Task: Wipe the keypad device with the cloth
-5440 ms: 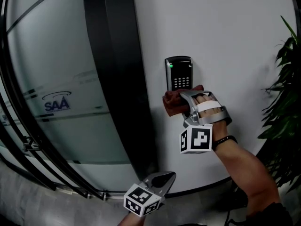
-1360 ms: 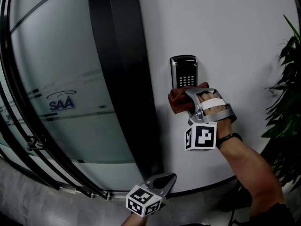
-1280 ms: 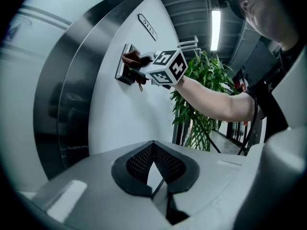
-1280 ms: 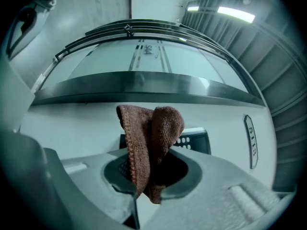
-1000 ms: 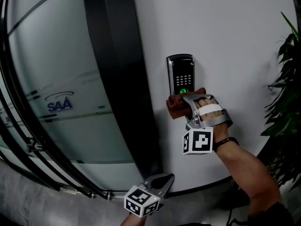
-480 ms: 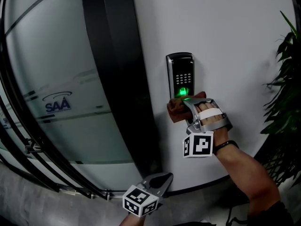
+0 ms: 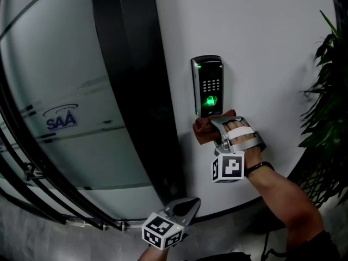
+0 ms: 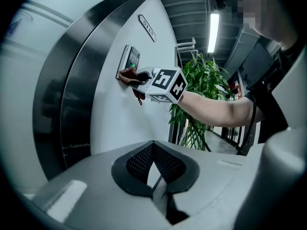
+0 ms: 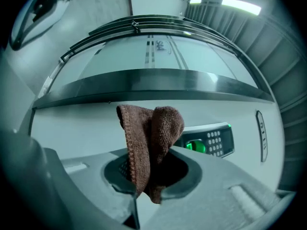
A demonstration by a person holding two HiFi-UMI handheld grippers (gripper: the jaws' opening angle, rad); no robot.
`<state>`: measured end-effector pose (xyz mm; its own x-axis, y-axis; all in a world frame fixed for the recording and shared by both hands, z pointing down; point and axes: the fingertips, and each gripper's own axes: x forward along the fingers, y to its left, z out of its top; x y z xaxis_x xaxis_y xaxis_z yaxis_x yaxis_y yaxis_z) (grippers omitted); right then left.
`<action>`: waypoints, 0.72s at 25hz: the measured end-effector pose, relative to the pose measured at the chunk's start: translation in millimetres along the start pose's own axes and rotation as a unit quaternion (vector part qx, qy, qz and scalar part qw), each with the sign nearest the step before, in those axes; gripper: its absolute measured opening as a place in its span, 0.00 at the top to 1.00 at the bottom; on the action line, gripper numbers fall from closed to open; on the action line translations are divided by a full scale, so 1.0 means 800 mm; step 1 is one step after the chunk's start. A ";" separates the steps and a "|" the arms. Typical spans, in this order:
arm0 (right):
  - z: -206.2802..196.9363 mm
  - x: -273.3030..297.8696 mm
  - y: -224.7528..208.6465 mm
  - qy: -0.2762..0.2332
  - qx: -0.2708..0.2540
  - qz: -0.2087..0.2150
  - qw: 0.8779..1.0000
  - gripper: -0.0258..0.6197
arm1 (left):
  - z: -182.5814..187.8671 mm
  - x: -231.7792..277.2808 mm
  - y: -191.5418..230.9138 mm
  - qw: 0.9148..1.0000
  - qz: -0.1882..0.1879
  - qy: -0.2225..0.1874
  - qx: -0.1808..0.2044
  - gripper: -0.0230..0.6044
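cloth [image 7: 203,131] in right tool [image 7: 217,125], under keypad device [image 7: 209,86]

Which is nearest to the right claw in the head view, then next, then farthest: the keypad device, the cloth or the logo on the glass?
1. Cloth, gripped in the right claw.
2. Keypad device, on the wall just above.
3. Logo, far left on the glass.

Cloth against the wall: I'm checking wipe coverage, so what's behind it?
White wall just below the keypad device, whose keys and green light are uncovered. The cloth, shut in the right gripper, hides whether it overlaps the device's bottom edge.
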<state>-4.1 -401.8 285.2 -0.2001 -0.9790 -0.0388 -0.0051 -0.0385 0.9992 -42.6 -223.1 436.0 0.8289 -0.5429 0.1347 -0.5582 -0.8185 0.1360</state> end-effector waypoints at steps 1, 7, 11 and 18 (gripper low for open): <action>-0.002 0.003 0.007 0.006 -0.001 0.010 1.000 0.88 | -0.001 -0.003 0.000 1.000 -0.003 0.000 -0.001 0.94; -0.008 -0.011 0.037 0.031 0.038 0.051 0.997 0.88 | -0.010 -0.026 -0.002 1.000 -0.025 0.000 -0.007 0.94; 0.012 -0.059 0.090 -0.006 0.186 0.143 0.972 0.88 | -0.028 -0.036 0.001 0.999 -0.032 0.008 -0.007 0.94; 0.012 -0.195 0.183 -0.069 0.529 0.283 0.797 0.88 | -0.041 -0.041 -0.022 1.000 -0.008 0.004 -0.007 0.94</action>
<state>16.8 -252.8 437.3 -0.5690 -0.7452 0.3477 -0.6840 0.6636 0.3029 -60.9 -184.6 461.5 0.8370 -0.5289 0.1401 -0.5460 -0.8238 0.1521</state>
